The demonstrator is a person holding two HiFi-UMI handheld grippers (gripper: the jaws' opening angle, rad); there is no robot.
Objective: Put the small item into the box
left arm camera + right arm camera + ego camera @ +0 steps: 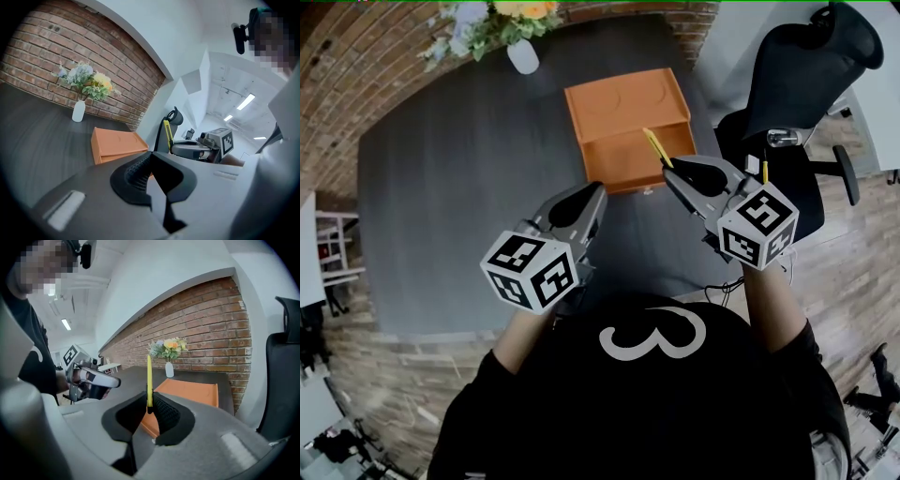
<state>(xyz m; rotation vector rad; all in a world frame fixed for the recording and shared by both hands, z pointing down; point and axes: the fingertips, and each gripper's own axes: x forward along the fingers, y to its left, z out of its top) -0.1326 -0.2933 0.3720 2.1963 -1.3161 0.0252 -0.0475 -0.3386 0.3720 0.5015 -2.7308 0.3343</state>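
An orange box (623,103) lies on the dark table (459,187), with its drawer (637,155) pulled out toward me. My right gripper (667,169) hovers over the drawer's right front corner, shut on a thin yellow stick (656,146) that points up out of the jaws. In the right gripper view the yellow stick (149,378) stands upright between the pads of the right gripper (150,405), with the orange box (194,392) beyond it. My left gripper (598,192) is shut and holds nothing, just in front of the drawer's left corner; the left gripper (150,159) faces the orange box (117,143).
A white vase of flowers (523,54) stands at the table's far edge, behind the box. A black office chair (797,84) is at the table's right side. A brick wall (70,51) runs behind the table.
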